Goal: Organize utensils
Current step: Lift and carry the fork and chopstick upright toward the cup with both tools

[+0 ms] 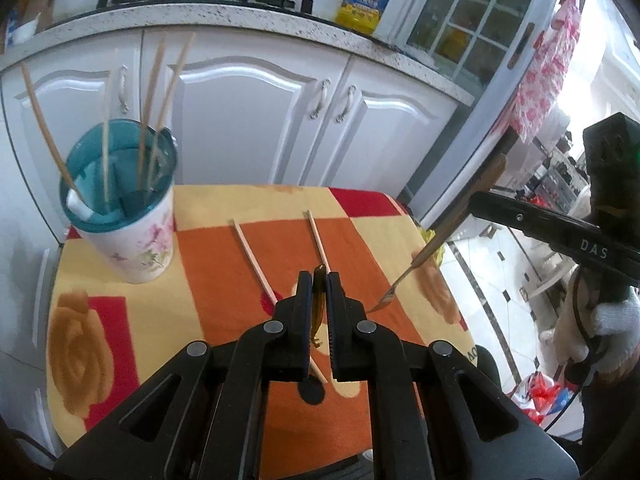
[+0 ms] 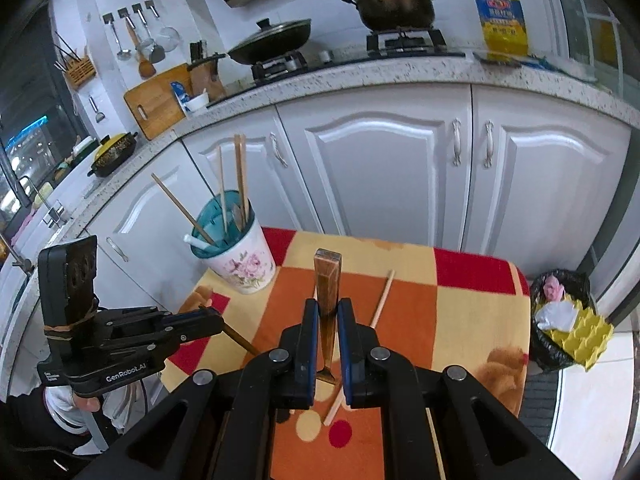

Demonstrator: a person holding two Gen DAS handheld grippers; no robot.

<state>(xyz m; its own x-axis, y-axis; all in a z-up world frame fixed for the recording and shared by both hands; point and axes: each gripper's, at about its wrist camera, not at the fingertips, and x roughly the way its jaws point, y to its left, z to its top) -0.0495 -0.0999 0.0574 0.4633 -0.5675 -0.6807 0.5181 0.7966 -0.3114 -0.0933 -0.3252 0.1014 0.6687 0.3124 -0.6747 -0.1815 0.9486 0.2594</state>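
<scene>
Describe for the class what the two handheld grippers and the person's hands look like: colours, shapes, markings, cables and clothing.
Both grippers are black plastic with silver pivot pins and dark blue pads. The left gripper reads "GenRobot.AI" in white, with a rubber band round its upright block. The right gripper reads "DAS" and trails a thin black cable. The right hand wears a white knitted glove; a white glove shows under the left gripper too.
</scene>
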